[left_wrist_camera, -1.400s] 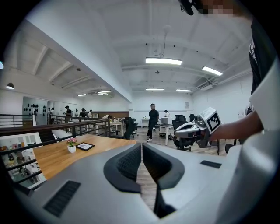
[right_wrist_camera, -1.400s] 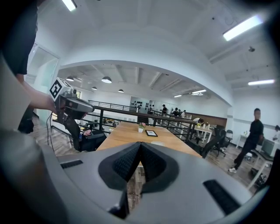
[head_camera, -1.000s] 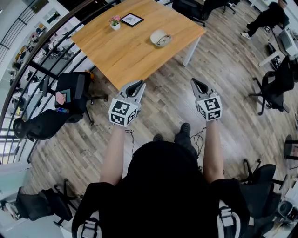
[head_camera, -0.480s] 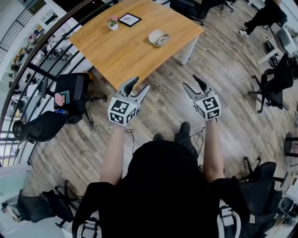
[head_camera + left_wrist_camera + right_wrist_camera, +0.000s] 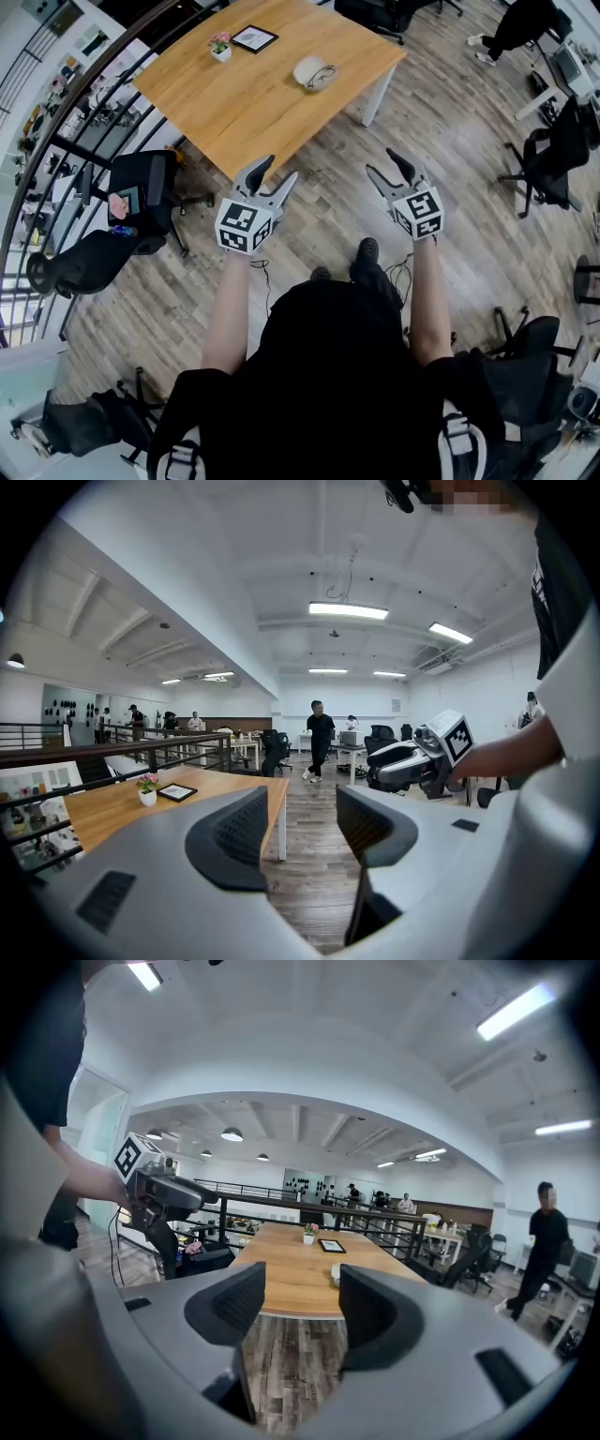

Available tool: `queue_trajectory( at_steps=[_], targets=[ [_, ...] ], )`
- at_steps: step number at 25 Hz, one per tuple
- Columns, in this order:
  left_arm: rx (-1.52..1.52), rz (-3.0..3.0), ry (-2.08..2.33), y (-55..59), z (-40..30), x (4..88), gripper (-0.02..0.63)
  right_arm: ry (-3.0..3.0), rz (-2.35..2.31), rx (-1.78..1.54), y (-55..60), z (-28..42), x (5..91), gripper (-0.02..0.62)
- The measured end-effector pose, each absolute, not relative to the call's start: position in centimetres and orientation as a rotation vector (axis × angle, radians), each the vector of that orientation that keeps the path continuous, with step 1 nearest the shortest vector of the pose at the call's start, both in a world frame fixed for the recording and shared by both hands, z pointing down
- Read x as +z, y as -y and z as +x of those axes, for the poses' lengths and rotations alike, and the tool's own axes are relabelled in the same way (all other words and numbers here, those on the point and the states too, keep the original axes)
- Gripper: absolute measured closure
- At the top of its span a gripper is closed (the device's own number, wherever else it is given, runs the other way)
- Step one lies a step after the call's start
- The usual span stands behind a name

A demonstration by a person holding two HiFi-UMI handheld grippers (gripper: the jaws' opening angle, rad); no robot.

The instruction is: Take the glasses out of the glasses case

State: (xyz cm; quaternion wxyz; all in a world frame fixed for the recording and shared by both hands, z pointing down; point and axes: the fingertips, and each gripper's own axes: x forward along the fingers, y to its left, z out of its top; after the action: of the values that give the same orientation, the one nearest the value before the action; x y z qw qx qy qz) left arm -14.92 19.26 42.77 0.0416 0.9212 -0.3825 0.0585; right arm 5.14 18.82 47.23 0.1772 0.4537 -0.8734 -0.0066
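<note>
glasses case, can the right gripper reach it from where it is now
Probably not yet. The right gripper, jaws opening and empty, hangs over the floor short of the table; the glasses case lies farther in. Nothing blocks the way.

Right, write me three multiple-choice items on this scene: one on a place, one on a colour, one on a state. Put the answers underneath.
1. Where does the glasses case lie?
A) on the wooden table
B) in a drawer
C) on a shelf

2. What colour are the flowers in the little pot?
A) blue
B) pink
C) yellow

3. What do the two claws hold?
A) a pen
B) a cup
C) nothing

Answers:
1 A: the head view shows the case lying on the tabletop, past the pot's side of the table.
2 B: the blooms above the white pot show pink.
3 C: the left claw and the right claw are both opening, with nothing between their jaws.
</note>
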Motion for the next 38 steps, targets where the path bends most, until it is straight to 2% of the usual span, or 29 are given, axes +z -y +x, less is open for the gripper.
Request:
queue_trajectory(
  at_steps=[16,38],
  targets=[
    [0.188,2.771,1.169,-13.1,-12.3,43.7,0.365,2.476,1.271,0.022,-12.9,8.2,48.4,0.356],
    [0.175,2.636,1.389,2.0,-3.9,43.0,0.365,2.553,1.063,0.019,5.2,17.1,47.5,0.356]
  ],
)
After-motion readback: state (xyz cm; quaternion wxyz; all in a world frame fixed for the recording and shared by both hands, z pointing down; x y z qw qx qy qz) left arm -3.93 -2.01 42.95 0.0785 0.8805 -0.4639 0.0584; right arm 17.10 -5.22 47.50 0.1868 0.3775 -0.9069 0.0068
